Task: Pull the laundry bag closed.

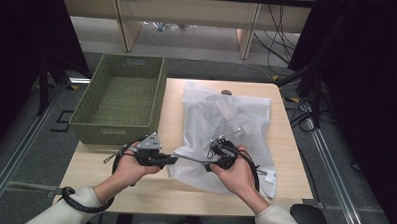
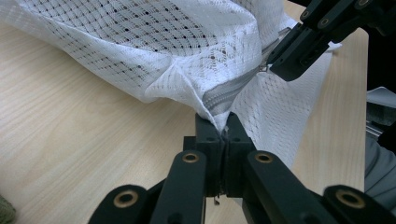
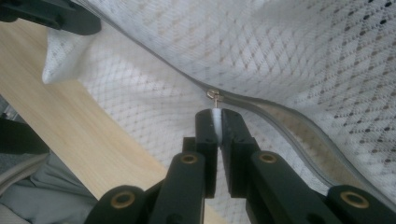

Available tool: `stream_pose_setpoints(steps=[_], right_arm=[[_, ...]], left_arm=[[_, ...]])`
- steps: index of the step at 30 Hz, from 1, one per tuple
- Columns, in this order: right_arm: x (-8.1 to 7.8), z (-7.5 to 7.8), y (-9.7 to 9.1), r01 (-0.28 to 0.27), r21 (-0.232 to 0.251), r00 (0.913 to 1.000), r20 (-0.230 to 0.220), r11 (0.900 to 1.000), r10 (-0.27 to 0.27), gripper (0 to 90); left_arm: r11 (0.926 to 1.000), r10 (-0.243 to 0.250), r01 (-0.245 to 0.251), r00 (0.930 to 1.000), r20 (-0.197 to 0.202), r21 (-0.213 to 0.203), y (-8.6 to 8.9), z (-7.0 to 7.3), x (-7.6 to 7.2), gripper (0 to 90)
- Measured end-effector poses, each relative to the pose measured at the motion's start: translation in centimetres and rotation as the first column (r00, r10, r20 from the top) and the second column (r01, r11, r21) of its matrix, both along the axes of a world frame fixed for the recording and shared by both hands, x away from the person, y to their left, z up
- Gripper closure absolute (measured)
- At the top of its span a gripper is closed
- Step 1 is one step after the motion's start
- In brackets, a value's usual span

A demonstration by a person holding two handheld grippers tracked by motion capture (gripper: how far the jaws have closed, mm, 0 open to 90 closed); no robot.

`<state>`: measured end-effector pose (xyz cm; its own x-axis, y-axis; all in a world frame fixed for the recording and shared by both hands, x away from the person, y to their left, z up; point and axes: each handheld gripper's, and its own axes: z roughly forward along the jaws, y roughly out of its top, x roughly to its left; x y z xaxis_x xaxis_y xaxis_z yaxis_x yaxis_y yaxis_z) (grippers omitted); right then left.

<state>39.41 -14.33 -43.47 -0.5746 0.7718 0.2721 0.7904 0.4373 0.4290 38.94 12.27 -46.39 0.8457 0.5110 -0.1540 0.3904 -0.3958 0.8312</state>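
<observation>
A white mesh bag with dark contents lies on the wooden table. Its grey zipper runs along the near edge. My left gripper is shut on the bag's corner at the zipper's end, the fabric pinched between the black jaws. My right gripper is shut on the white pull tab, just below the metal slider. Beyond the slider the zipper gapes a little. The right gripper also appears in the left gripper view, close by at the zipper. A short stretch of zipper is taut between the two grippers.
A green woven basket stands at the table's left rear, overhanging the edge. Bare tabletop lies in front of the hands and to the left below the basket. Dark curtains, cables and wooden table legs are beyond the table.
</observation>
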Motion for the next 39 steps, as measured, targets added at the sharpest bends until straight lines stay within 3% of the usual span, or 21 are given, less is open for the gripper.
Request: stream_pose_setpoints(steps=[5,6,8,11,12,13,15,18,24,26,28,29,31,34,35,39], right_arm=[[0.0,-0.1,-0.2,-0.003,-0.002,1.0,0.001,1.0,0.003,87.1],[-0.2,0.0,-0.1,0.018,0.002,0.9998,-0.012,0.9998,-0.018,87.1],[-0.2,0.0,-0.1,0.012,-0.01,0.9999,0.013,0.9999,-0.011,87.1],[-0.2,0.1,-0.2,0.032,-0.015,0.9995,0.006,0.9994,-0.031,87.1],[-0.1,0.0,-0.4,0.012,-0.009,0.9999,0.01,0.9999,-0.012,87.1],[-0.1,0.1,-0.5,0.029,-0.001,0.9995,-0.01,0.9996,-0.029,87.1],[-0.1,0.1,-0.7,0.02,-0.007,0.9997,0.016,0.9998,-0.02,87.1],[-0.1,0.0,-1.0,0.016,-0.01,0.9997,0.017,0.9998,-0.016,87.1],[-0.3,0.1,-1.4,0.036,-0.003,0.9993,-0.007,0.9994,-0.036,87.1],[-0.3,0.0,-1.7,0.034,-0.009,0.9994,-0.003,0.9994,-0.034,87.1],[-0.4,0.0,-1.8,0.058,-0.018,0.9983,0.004,0.9981,-0.058,87.1],[-0.3,0.1,-2.1,0.033,-0.008,0.9995,-0.001,0.9994,-0.033,87.1],[-0.6,0.1,-2.2,0.062,-0.014,0.9981,0.007,0.998,-0.061,87.1],[-0.7,0.1,-2.4,0.067,-0.008,0.9978,0.003,0.9977,-0.067,87.1],[-0.8,0.2,-2.4,0.078,-0.011,0.9969,-0.008,0.9969,-0.078,87.1],[-0.7,0.1,-2.4,0.064,-0.009,0.9979,0.001,0.9979,-0.064,87.1]], left_arm=[[1.0,-0.005,0.005,1.0,0.006,0.009,0.1,0.0,0.0,88.0],[1.0,0.003,-0.003,1.0,-0.001,0.005,0.0,0.0,0.0,88.0],[1.0,0.003,-0.003,1.0,-0.002,0.005,0.0,0.0,0.0,87.9],[0.9999,-0.003,0.003,0.9999,0.016,0.011,0.1,0.0,0.1,88.0],[1.0,0.001,-0.001,0.9999,0.015,0.009,0.1,0.0,0.0,88.0],[1.0,0.002,-0.002,0.9999,0.015,0.009,0.1,0.0,0.0,88.0],[0.9999,-0.003,0.003,0.9999,0.011,0.01,0.2,0.0,0.1,88.0],[0.9999,0.001,-0.001,0.9999,0.016,0.011,0.1,0.0,0.0,88.0],[0.9998,0.002,-0.002,0.9999,0.016,0.02,0.2,0.0,0.1,88.0],[0.9999,0.014,-0.014,0.9999,0.001,0.002,0.2,0.0,0.0,88.0],[0.9998,0.014,-0.014,0.9999,0.008,0.011,0.2,0.0,0.0,88.0],[1.0,0.003,-0.003,0.9999,0.016,0.009,0.2,0.0,0.1,88.0],[1.0,0.009,-0.009,0.9999,0.011,-0.003,0.2,0.0,0.0,88.0],[0.9999,0.01,-0.01,0.9999,0.01,-0.002,0.2,0.0,0.0,88.0],[0.9999,0.0,0.0,1.0,0.006,0.017,0.3,0.1,0.1,88.0],[1.0,0.006,-0.006,0.9999,0.013,-0.001,0.2,0.0,0.1,88.0]])
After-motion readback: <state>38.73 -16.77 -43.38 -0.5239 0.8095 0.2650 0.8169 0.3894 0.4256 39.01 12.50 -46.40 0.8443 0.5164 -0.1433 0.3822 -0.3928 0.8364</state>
